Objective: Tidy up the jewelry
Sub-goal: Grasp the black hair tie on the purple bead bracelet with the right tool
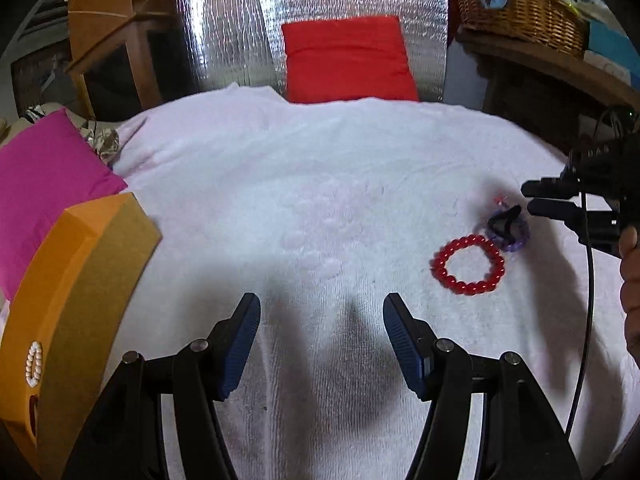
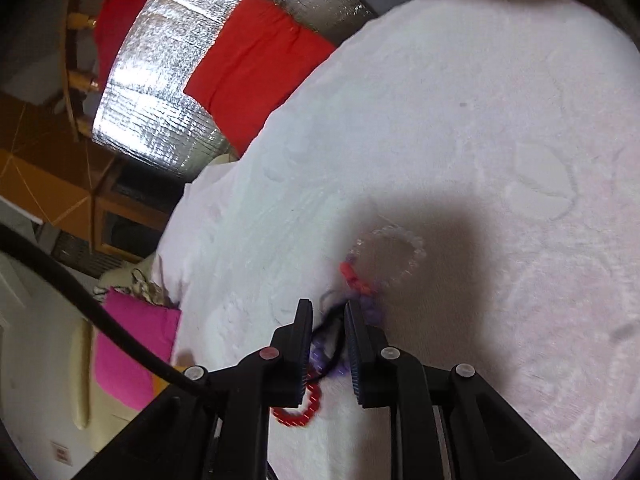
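A red bead bracelet [image 1: 467, 265] lies on the white towel [image 1: 320, 168], right of centre. Touching it at the upper right are a purple bead bracelet [image 1: 516, 240] and a black band [image 1: 505, 219]. My left gripper [image 1: 321, 344] is open and empty above the towel. My right gripper [image 1: 526, 198] comes in from the right beside the purple bracelet. In the right wrist view its jaws [image 2: 328, 320] are nearly closed around the black band [image 2: 332, 322] and purple bracelet [image 2: 370, 308]. A clear bead bracelet [image 2: 394, 252] and an orange bit [image 2: 352, 276] lie beyond. The red bracelet [image 2: 300, 410] shows below the left finger.
An orange box [image 1: 68, 292] at the left holds a white pearl bracelet [image 1: 34, 364]. A pink cushion [image 1: 44, 184] lies behind it, a red cushion [image 1: 346, 60] at the far edge, and a wicker basket [image 1: 520, 8] on a shelf at the upper right.
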Available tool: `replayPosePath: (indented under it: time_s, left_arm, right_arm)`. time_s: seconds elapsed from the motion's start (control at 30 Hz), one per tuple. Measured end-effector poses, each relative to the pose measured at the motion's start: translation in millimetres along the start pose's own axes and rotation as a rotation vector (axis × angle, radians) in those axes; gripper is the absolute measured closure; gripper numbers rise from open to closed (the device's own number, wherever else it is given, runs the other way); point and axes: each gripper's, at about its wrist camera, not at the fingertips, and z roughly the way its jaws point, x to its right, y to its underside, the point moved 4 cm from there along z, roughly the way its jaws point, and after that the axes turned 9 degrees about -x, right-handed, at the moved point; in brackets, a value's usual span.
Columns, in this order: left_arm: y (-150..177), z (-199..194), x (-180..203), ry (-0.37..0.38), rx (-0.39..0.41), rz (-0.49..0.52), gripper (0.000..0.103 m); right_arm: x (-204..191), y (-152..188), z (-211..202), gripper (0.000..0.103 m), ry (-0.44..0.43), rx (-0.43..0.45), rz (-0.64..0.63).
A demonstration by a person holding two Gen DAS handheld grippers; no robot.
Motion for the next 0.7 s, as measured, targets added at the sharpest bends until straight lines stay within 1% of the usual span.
replayPosePath:
  time_s: [0.07, 0.17, 0.2, 0.23, 0.33, 0.37, 0.43, 0.5, 0.53, 0.6, 0.7]
  left_arm:
    - [-0.3, 4.9, 1.4, 0.003, -0.010, 0.000, 0.038]
    - [-1.7, 8.0, 3.7, 0.000, -0.003, 0.017, 0.038]
    - [-3.1, 8.8, 5.1, 0.002, 0.003, 0.024, 0.038]
    - [-4.1, 8.4, 6.8, 0.008, 0.010, 0.031, 0.038]
    - [-8.9, 8.9, 13.5, 0.043, 0.026, 0.042, 0.038]
    - [-9.9, 9.7, 17.4, 0.054, 0.029, 0.051, 0.038]
    - [-11.4, 11.6, 23.5, 0.071, 0.034, 0.068, 0.038]
    - [-11.8, 13.2, 29.7, 0.083, 0.045, 0.096, 0.038]
    - [-12.5, 14.0, 32.0, 0.094, 0.050, 0.107, 0.038]
    - [-14.9, 15.5, 35.3, 0.120, 0.064, 0.118, 0.038]
    - [-19.8, 16.0, 37.8, 0.155, 0.084, 0.119, 0.038]
  right_arm:
    - [0.8, -3.9, 7.8, 0.081, 0.035, -0.004, 0.016]
    - [1.1, -8.1, 19.7, 0.081, 0.038, -0.023, 0.035]
    - [0.1, -8.5, 24.3, 0.081, 0.056, -0.035, 0.037]
    - [-0.2, -8.4, 26.2, 0.081, 0.076, -0.037, 0.036]
    - [-2.8, -10.5, 30.3, 0.081, 0.096, -0.024, 0.025]
    - [-3.5, -11.0, 33.1, 0.080, 0.118, -0.023, 0.022]
    - [-3.4, -10.7, 36.8, 0.080, 0.129, -0.011, 0.020]
    - [-6.9, -12.0, 40.5, 0.082, 0.153, 0.014, 0.004]
    - [-9.1, -12.2, 42.0, 0.085, 0.168, 0.015, -0.011]
    - [-12.0, -11.5, 40.7, 0.087, 0.172, 0.018, -0.029]
    - [-12.0, -13.2, 30.3, 0.088, 0.168, 0.038, -0.044]
